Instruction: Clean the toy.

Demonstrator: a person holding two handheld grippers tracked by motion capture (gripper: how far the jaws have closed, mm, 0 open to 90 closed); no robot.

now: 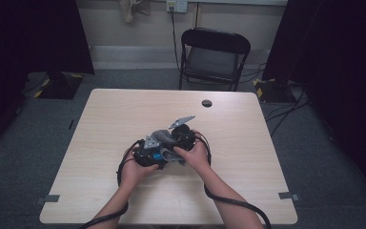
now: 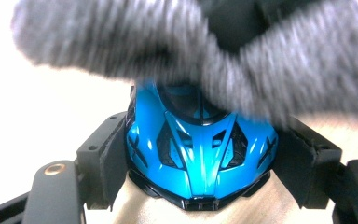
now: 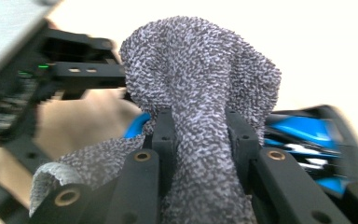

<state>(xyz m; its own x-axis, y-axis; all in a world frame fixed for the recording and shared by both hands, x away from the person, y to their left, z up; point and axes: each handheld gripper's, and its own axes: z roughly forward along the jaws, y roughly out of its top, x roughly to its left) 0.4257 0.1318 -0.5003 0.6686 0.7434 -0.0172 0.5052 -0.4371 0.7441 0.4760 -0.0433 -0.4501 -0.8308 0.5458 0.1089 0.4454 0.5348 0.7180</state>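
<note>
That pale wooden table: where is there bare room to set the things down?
The pale wooden table is bare along its far edge around the small dark round hole, and down both sides. The middle near the person is crowded: both hands, blue toy car, grey towelling cloth.

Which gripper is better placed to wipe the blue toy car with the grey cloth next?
Probably the right gripper: its jaws are shut on the grey cloth, which hangs right over the blue toy car. The left gripper grips the car's sides and steadies it.
</note>
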